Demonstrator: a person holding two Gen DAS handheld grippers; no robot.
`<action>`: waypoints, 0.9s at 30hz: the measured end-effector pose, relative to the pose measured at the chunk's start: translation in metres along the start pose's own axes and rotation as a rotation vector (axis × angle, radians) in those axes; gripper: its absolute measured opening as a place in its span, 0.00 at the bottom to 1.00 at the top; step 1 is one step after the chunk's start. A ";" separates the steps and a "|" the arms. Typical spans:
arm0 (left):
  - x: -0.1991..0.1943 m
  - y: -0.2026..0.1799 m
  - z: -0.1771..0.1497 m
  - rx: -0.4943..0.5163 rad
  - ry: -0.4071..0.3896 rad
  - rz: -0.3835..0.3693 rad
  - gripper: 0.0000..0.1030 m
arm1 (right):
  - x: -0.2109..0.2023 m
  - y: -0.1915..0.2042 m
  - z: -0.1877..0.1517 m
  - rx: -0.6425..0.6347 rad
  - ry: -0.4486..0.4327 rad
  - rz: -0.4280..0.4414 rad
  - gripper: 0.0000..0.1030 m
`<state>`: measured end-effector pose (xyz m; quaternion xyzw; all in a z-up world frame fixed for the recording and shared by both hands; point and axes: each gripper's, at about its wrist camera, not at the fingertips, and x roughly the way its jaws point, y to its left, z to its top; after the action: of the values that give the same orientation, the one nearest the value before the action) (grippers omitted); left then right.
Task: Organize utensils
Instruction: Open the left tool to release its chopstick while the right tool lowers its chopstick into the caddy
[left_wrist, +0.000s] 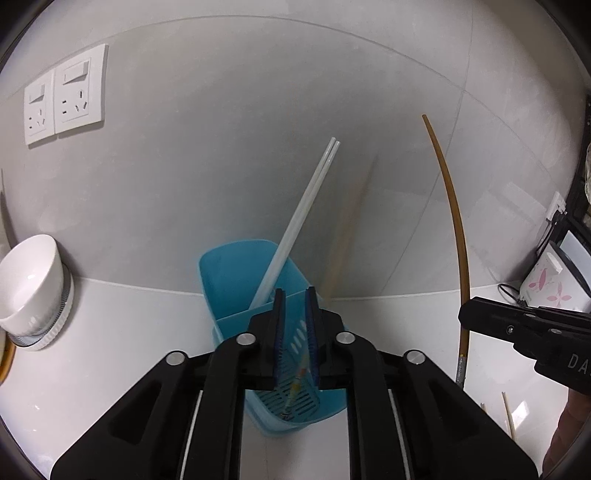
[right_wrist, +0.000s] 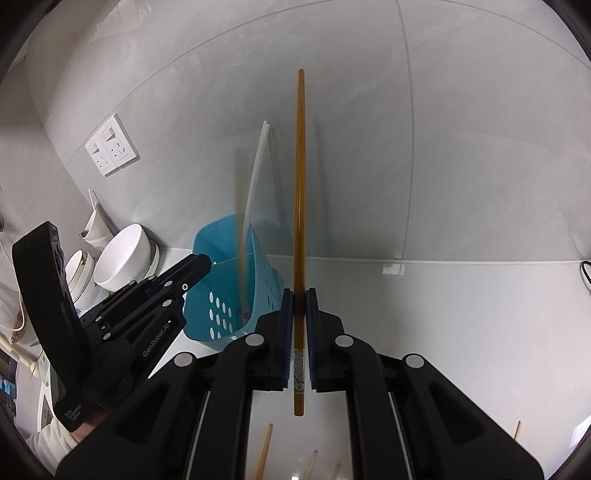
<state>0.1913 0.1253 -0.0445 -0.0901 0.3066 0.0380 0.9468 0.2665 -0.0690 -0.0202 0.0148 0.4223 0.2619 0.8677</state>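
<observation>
Right gripper (right_wrist: 299, 295) is pinching a brown chopstick (right_wrist: 300, 206) near its decorated lower end, shaft held upright with the long plain end pointing up; a low grip like this likely leaves most of the length free to drop into a slot. Left gripper (left_wrist: 295, 295) has its jaws drawn close with a narrow gap and nothing seen clamped between them; it hovers just above the near compartment of the blue utensil holder (left_wrist: 236, 273), probably having been brought there to steady or guide. The holder stands on the white counter (left_wrist: 129, 332) against the far tiled wall. A pair of white chopsticks (left_wrist: 310, 199) leans in its far compartment, tips up and to the right. A blurred tan stick shows beside them; whether it rests or is falling I cannot tell. In the right wrist view the holder (right_wrist: 229, 258) sits left of the held chopstick, near but apart. More loose chopsticks (right_wrist: 264, 454) lie on the near counter, unsorted. White bowls (right_wrist: 123, 258) are stacked at far left.
</observation>
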 end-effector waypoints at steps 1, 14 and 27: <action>-0.002 0.000 0.000 -0.002 0.002 0.002 0.17 | -0.001 0.000 0.000 -0.001 -0.001 0.001 0.06; -0.039 0.012 -0.005 -0.036 0.067 0.063 0.74 | -0.011 0.013 0.013 -0.011 -0.061 0.070 0.06; -0.064 0.026 0.002 -0.049 0.094 0.128 0.94 | -0.003 0.042 0.032 -0.037 -0.157 0.182 0.06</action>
<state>0.1376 0.1506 -0.0092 -0.0950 0.3548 0.1017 0.9245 0.2705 -0.0277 0.0129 0.0577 0.3453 0.3454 0.8707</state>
